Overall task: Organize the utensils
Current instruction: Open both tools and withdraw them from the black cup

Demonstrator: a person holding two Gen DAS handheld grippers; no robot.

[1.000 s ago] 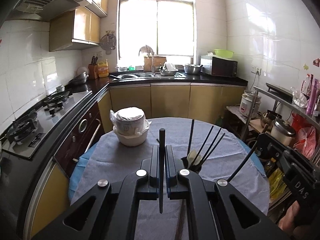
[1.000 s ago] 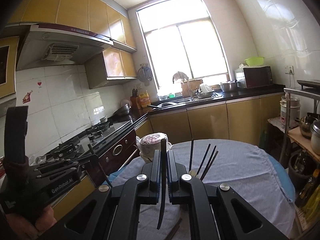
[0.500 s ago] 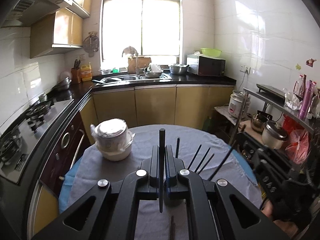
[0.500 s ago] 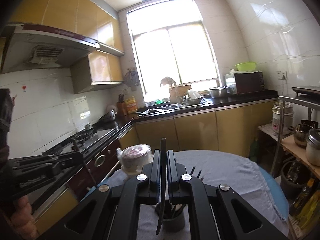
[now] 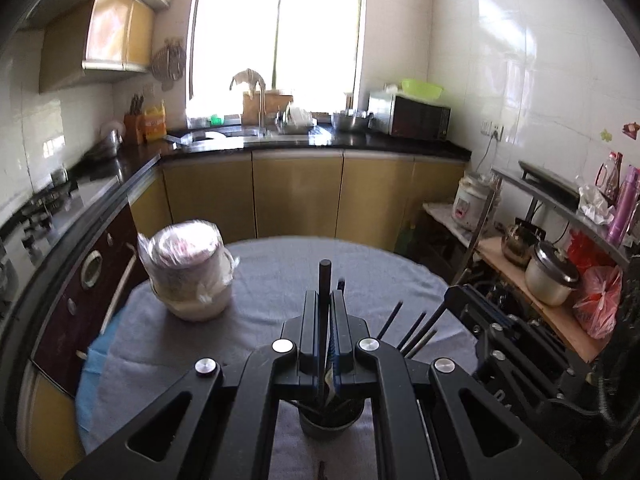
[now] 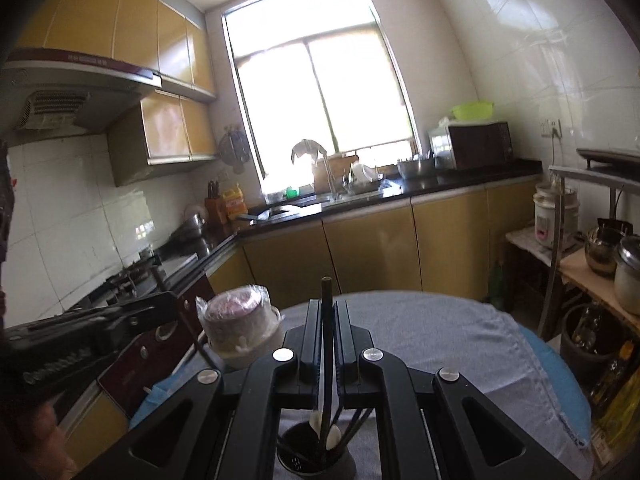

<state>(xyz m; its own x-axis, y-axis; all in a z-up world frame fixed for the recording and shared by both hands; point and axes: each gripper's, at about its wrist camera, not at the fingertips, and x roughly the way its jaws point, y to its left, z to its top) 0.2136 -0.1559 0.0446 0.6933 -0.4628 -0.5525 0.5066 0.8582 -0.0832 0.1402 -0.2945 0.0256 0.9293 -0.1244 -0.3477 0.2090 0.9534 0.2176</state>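
the left gripper (image 5: 325, 296) is pinching a dark chopstick (image 5: 324, 280) above the black utensil cup (image 5: 331, 420); the right gripper (image 6: 327, 320) is pinching another chopstick (image 6: 326, 296) over it.

Both grippers are now closer in over the round table (image 5: 280, 272) than a second ago. In the left wrist view, the dark utensil holder (image 5: 331, 420), which stood beyond and right of the left gripper (image 5: 325, 300), now sits near, directly beneath its fingers, and the chopstick (image 5: 323, 320) pinched there reaches down toward its mouth. The wrapped bowls (image 5: 188, 276) shift left and look larger. The right gripper (image 5: 492, 340) comes in from the right edge, nearer the holder. In the right wrist view, the holder drops from beyond the fingers to right below them, with that gripper's chopstick (image 6: 327, 344) over its opening.
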